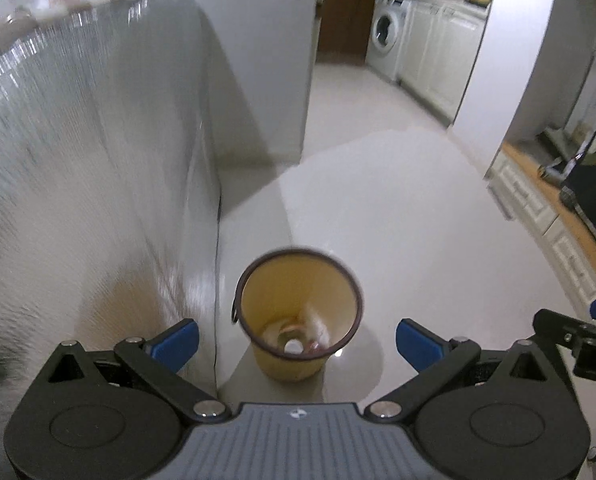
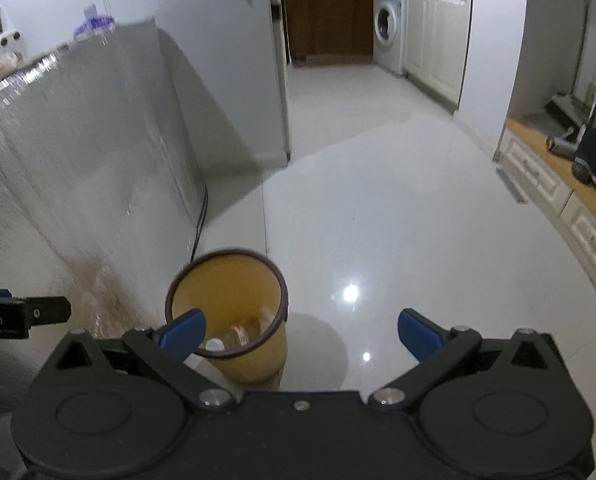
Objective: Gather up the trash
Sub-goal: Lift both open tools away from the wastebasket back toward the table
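Note:
A yellow trash bin point(image 1: 294, 364) with a dark rim stands on the white floor beside a foil-covered counter. Inside it lie a clear bottle with a white cap point(image 1: 293, 346) and crumpled trash. My left gripper point(image 1: 296, 344) is open and empty, held above the bin with the bin between its blue fingertips. In the right wrist view the bin point(image 2: 254, 364) is below and left of centre, with the bottle point(image 2: 228, 340) inside. My right gripper point(image 2: 302, 336) is open and empty, above the bin's right side. The right gripper's side shows at the left wrist view's right edge.
A foil-covered counter point(image 1: 98, 160) rises at the left, with a black cable point(image 2: 200, 216) down its corner. A grey refrigerator point(image 1: 266, 48) stands behind it. A washing machine point(image 2: 388, 28) and white cabinets point(image 2: 438, 36) are at the back. A low white cabinet point(image 2: 558, 192) runs along the right.

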